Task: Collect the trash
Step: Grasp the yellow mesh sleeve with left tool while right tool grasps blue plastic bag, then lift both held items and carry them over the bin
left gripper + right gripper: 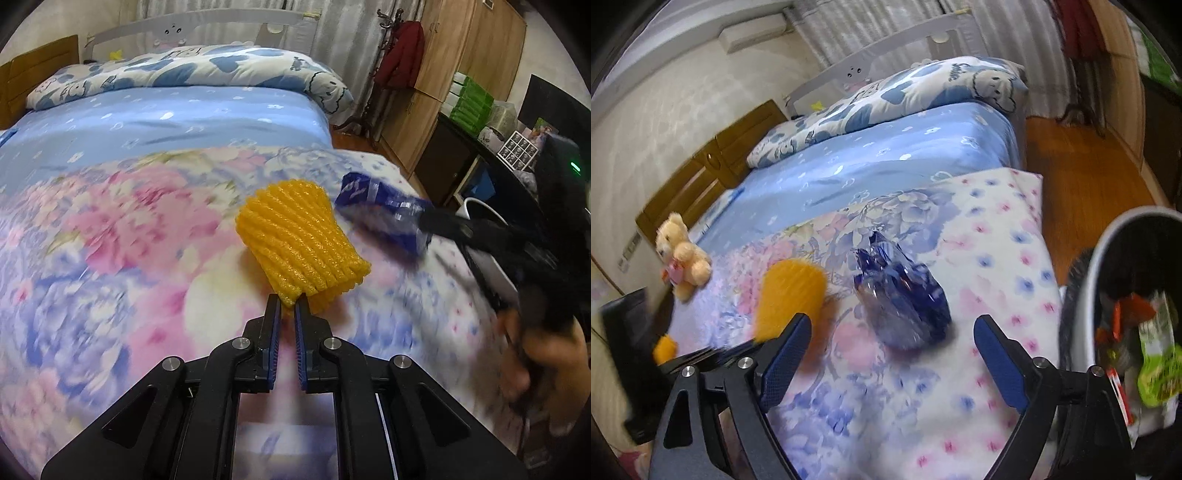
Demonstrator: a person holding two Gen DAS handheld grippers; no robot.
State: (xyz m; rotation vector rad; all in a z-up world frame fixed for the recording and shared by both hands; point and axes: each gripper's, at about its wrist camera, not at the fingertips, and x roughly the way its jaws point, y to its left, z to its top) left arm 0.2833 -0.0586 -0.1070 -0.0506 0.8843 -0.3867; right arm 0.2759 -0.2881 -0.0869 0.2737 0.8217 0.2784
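Observation:
My left gripper point(287, 303) is shut on the near corner of a yellow foam fruit net point(301, 238), which rests on the floral quilt point(110, 240); the net also shows in the right wrist view point(792, 295). A crumpled blue plastic wrapper point(905, 299) lies on the quilt between the wide-open jaws of my right gripper point(892, 330). In the left wrist view the right gripper point(428, 221) is by the wrapper point(384, 206). A white trash bin point(1086, 295) holding wrappers stands at the right.
A small teddy bear point(681, 254) sits on the quilt at the left. A blue sheet point(166, 114) and a patterned pillow point(192, 70) lie further up the bed. A wooden wardrobe point(454, 74) and a dark cabinet point(454, 158) stand right of the bed.

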